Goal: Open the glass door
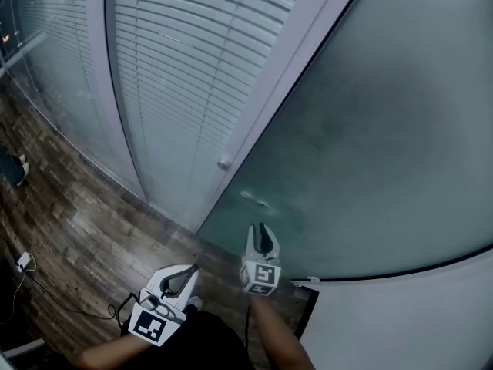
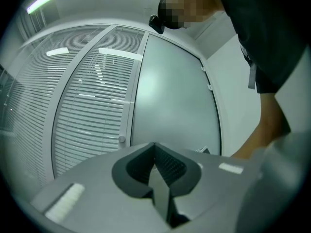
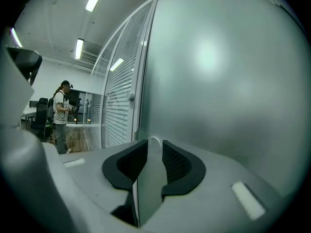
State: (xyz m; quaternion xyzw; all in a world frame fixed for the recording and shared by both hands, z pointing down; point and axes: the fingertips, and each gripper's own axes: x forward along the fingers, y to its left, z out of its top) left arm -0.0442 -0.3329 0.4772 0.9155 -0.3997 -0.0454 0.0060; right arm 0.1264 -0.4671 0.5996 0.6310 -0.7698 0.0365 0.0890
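The left tongs (image 1: 185,274) are held low, pressed together and empty. The right tongs (image 1: 259,228) stand slightly apart, gripping nothing, and point at the small fitting (image 1: 255,199) on the frosted glass door (image 1: 370,145) just ahead. Centre the fitting between the pads before closing, then move the door steadily, keeping clear of the frame (image 1: 254,106).
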